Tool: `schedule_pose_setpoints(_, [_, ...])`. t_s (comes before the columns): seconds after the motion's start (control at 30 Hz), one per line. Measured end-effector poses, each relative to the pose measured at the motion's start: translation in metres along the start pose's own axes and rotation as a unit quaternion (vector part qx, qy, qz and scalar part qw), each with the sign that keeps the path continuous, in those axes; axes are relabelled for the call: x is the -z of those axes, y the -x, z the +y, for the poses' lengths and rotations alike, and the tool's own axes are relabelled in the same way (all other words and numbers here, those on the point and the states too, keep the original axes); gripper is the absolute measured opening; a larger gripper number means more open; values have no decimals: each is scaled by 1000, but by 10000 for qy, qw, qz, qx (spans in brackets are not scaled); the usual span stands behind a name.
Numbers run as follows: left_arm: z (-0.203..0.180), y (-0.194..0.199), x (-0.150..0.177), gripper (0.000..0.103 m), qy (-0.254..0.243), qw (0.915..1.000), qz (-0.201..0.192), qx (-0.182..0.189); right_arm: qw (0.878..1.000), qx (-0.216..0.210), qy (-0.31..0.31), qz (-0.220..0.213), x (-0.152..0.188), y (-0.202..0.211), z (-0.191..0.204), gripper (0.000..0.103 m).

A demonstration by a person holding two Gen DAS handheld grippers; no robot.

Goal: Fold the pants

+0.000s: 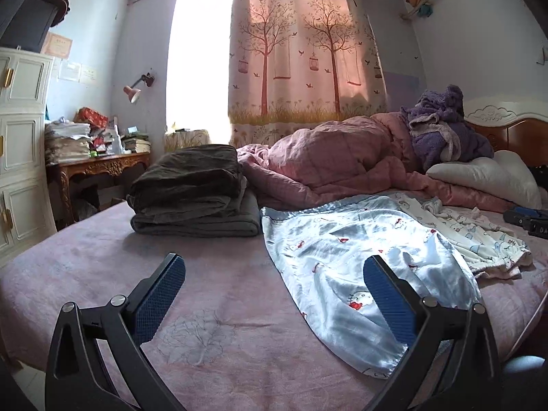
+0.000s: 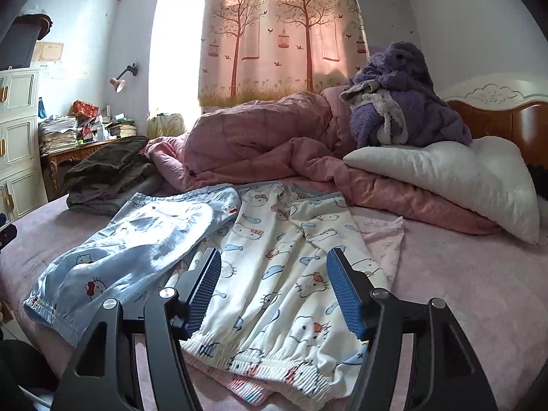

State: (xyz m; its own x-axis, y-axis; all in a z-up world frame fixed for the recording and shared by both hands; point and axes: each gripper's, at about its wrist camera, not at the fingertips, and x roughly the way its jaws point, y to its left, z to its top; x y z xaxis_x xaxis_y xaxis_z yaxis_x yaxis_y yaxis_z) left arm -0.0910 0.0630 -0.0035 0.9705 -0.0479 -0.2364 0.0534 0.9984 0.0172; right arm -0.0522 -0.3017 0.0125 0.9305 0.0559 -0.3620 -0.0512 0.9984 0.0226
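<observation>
The light-blue satin pajama pants lie flat on the bed, long axis from waistband near the folded dark clothes to elastic cuff at the near edge. Left gripper and right gripper both gape wide, holding nothing.

No words or numbers I can read. The papers on the wall carry print, too blurred to make out. The pants show only cartoon cat faces.
</observation>
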Motion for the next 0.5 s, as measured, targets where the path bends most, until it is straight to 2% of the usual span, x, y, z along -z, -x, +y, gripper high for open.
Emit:
schedule_pose_setpoints(0.13, [0,-2,11,103,25,9996,269,-14,9983,-481,-127,310,8,-3,12,71])
schedule_pose_setpoints(0.3, [-4,5,23,101,-189,9989,415,57,9957,-877,-114,289,16,8,29,71])
schedule_pose_setpoints(0.33, [-7,3,25,89,-259,9979,593,54,9938,-1047,-134,344,19,10,33,71])
schedule_pose_setpoints(0.37, [-9,-2,26,67,-301,9956,876,139,9917,-1194,-170,439,21,9,35,71])
schedule_pose_setpoints(0.4, [-10,-6,29,59,-246,9924,1136,391,9891,-1341,-221,566,24,8,38,71])
schedule_pose_setpoints(0.43, [-9,-7,31,55,-141,9907,1218,587,9858,-1496,-276,712,27,5,41,70])
schedule_pose_setpoints(0.47, [-9,-7,33,55,-39,9892,1270,726,9820,-1655,-317,853,31,1,43,69])
schedule_pose_setpoints(0.5, [-9,-8,33,55,41,9880,1320,802,9776,-1803,-357,1028,35,-3,46,62])
